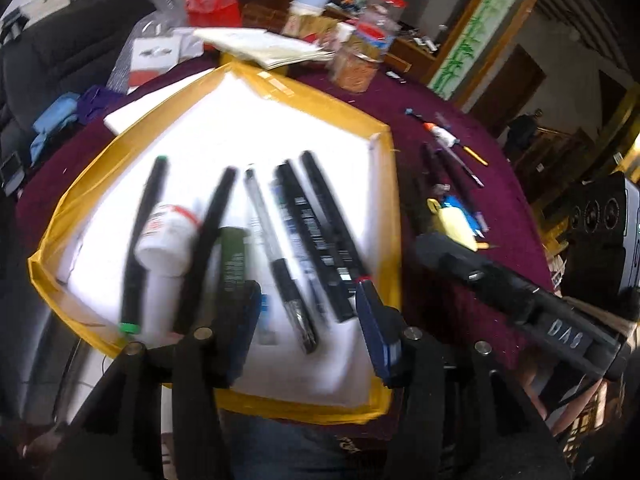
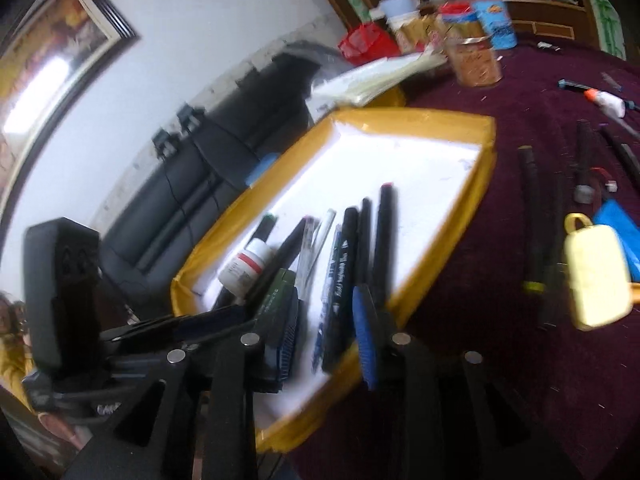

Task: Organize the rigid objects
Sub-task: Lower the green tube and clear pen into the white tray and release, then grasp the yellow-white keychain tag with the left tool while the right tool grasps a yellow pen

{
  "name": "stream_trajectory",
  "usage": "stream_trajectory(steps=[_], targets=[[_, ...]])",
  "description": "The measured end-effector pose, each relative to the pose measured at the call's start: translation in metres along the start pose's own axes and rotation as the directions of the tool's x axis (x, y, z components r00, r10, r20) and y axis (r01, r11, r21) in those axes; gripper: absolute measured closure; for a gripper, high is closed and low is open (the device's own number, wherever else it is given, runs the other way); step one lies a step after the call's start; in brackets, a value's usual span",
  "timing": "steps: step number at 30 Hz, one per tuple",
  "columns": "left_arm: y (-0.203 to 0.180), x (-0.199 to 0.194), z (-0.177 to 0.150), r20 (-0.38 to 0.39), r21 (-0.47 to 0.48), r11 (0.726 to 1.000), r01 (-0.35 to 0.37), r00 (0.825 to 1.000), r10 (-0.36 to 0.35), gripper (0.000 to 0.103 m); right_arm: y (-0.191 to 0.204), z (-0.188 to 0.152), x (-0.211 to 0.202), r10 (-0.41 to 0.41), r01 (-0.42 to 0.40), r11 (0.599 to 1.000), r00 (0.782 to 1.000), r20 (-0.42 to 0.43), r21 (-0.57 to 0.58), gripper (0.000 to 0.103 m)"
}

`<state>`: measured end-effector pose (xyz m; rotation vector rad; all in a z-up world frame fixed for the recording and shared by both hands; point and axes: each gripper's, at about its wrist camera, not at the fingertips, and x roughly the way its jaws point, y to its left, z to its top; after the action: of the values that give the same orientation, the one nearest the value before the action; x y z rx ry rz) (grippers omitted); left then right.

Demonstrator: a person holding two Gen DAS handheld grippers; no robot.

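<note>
A white tray with yellow-taped rim (image 1: 384,184) was found on the maroon tablecloth (image 1: 440,92), already holding most of the sorted goods. Laid roughly side by side in it were several black markers (image 1: 316,220), a dark green tube (image 1: 234,256), a clear-barrelled pen (image 1: 260,216) and a small white bottle with a red band (image 1: 168,232). Judged from this, the task was well past half done.

Left to the right of the tray, on the cloth, were a pale yellow padlock-shaped item (image 2: 596,276), a blue piece (image 2: 618,224), a few more dark pens (image 2: 530,224) and, farther off, a white glue stick with orange tip (image 2: 606,101).

The left gripper (image 1: 308,320) was held over the tray's near edge, jaws partly apart, nothing between them. The right gripper (image 2: 326,332) hung over the tray's near corner, jaws likewise parted and empty, though pens lay just beyond the pads.

Writing: "DAS" was read on the right gripper's body in the left view. Print on the markers and bottle label was too blurred to read.
</note>
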<state>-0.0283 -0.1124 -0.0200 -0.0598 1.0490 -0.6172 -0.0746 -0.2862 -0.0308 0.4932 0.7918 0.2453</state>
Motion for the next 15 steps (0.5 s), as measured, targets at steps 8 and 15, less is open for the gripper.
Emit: stream_trajectory(steps=[8,15], targets=[[-0.064,0.013,0.001,-0.034,0.068,0.991,0.113,0.993,-0.111,0.056,-0.088,-0.004,-0.081,-0.217,0.198,0.959,0.973,0.076,0.203,0.066],[-0.091,0.034,-0.009,-0.104,0.094,0.982,0.164,0.983,-0.154,0.056,-0.168,0.009,-0.095,-0.423,0.39,0.807,0.906,-0.026,0.443,0.066]])
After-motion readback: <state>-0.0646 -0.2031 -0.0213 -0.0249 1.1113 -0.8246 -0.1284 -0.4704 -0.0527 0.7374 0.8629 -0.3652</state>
